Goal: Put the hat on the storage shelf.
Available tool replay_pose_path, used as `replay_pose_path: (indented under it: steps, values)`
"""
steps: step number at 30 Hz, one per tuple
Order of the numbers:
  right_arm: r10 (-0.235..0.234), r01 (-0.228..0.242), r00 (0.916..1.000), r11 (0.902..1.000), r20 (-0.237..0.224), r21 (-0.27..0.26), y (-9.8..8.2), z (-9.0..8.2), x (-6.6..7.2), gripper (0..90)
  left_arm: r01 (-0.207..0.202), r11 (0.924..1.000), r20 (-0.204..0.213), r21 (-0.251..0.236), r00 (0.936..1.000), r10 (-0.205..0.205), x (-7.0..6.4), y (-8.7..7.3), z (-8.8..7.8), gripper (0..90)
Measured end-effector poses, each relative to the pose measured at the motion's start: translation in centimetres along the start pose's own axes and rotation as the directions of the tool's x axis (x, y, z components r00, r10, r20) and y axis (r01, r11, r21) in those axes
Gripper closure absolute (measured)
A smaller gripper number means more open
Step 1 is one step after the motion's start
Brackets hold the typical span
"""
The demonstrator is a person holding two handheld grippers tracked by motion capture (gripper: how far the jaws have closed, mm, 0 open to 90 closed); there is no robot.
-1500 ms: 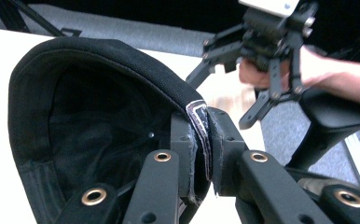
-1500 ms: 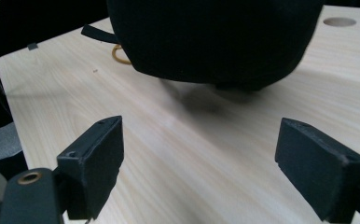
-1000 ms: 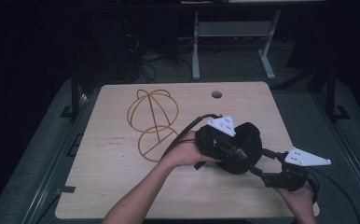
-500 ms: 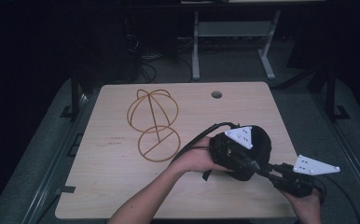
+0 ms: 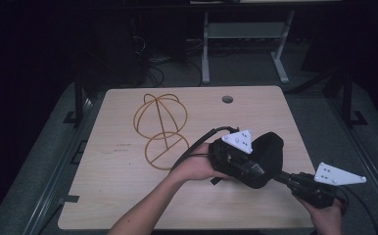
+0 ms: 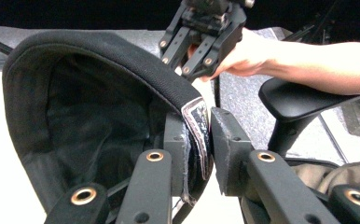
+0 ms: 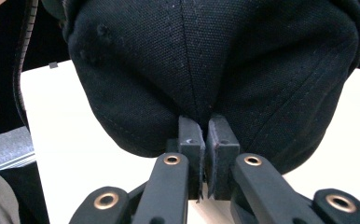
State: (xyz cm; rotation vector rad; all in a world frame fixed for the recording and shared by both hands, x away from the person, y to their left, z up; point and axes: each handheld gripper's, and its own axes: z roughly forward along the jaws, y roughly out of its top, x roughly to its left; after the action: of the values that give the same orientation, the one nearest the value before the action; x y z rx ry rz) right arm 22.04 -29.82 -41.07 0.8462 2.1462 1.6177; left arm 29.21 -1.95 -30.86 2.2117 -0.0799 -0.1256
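Since a second ago I have carried the black cap [image 5: 268,155] and both tools rightward and toward my edge of the bench [image 5: 128,196]; my right hand [image 5: 326,218] now sits at the near right corner. My left tool [image 6: 205,140] is pinched down on the cap's brim edge, the jaws nearly together with only the fabric and a shiny sticker between them. My right tool [image 7: 205,140] is clamped on a fold of the crown at a seam, jaws almost touching. The cap hangs between the two tools, above the right half of the bench. The gold wire stand [image 5: 160,129] sits on the bench, well apart to the left.
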Motion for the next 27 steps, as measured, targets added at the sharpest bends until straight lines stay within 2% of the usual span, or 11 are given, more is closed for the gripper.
replay_pose_path:
  steps: [3, 6, 7, 13, 14, 21, 22, 23, 24, 25, 27]
  values:
    - [0.0, 0.0, 1.0, 1.0, 0.003, -0.002, 0.2, -0.1, 0.0, 86.5, 0.003, 1.0, -0.025, 0.002, 0.9997, -0.003, -0.1, -0.3, -0.1, 74.4]
    - [0.012, -0.012, 0.9999, 0.9999, 0.01, -0.008, 0.5, -0.4, -0.2, 86.6, 0.016, 0.9998, -0.094, 0.016, 0.9955, -0.014, -0.2, -0.8, -0.4, 62.6]
    - [0.021, -0.021, 0.9998, 0.9997, 0.007, -0.012, 0.6, -0.6, -0.4, 86.7, 0.02, 0.9997, -0.102, 0.012, 0.9946, -0.018, -0.2, -0.9, -0.6, 58.3]
    - [0.043, -0.043, 0.999, 0.9989, 0.009, -0.018, 0.8, -1.2, -0.8, 86.8, 0.036, 0.9993, -0.149, -0.003, 0.9882, -0.036, -0.6, -2.0, -1.6, 50.7]
    - [0.059, -0.059, 0.9982, 0.998, -0.003, -0.023, 1.0, -1.4, -1.1, 86.8, 0.047, 0.9989, -0.169, 0.003, 0.9846, -0.046, -0.7, -2.5, -1.8, 48.9]
    - [0.071, -0.071, 0.9975, 0.9971, -0.005, -0.028, 2.2, -2.0, -1.3, 86.9, 0.055, 0.9985, -0.199, -0.006, 0.9784, -0.055, -1.3, -4.2, -2.9, 46.2]
    - [0.074, -0.074, 0.9973, 0.9971, -0.002, -0.021, 2.8, -2.2, -1.5, 86.8, 0.071, 0.9974, -0.205, -0.013, 0.9762, -0.072, -1.5, -5.0, -3.4, 45.8]
    - [0.077, -0.077, 0.997, 0.9968, 0.0, -0.018, 3.0, -2.2, -1.6, 86.8, 0.071, 0.9974, -0.205, -0.013, 0.9762, -0.072, -1.5, -5.0, -3.4, 44.8]
    - [0.078, -0.078, 0.9969, 0.9968, -0.001, -0.015, 3.3, -2.2, -1.7, 86.8, 0.097, 0.9952, -0.212, -0.017, 0.9723, -0.098, -1.7, -5.9, -3.9, 43.7]
    - [0.078, -0.078, 0.9969, 0.9968, -0.001, -0.015, 3.3, -2.2, -1.7, 86.8, 0.097, 0.9952, -0.212, -0.017, 0.9723, -0.098, -1.7, -5.9, -3.9, 42.9]
    - [0.081, -0.081, 0.9967, 0.9967, 0.004, -0.007, 4.0, -2.3, -1.9, 86.8, 0.117, 0.9929, -0.235, -0.023, 0.9648, -0.119, -1.8, -7.1, -4.4, 41.3]
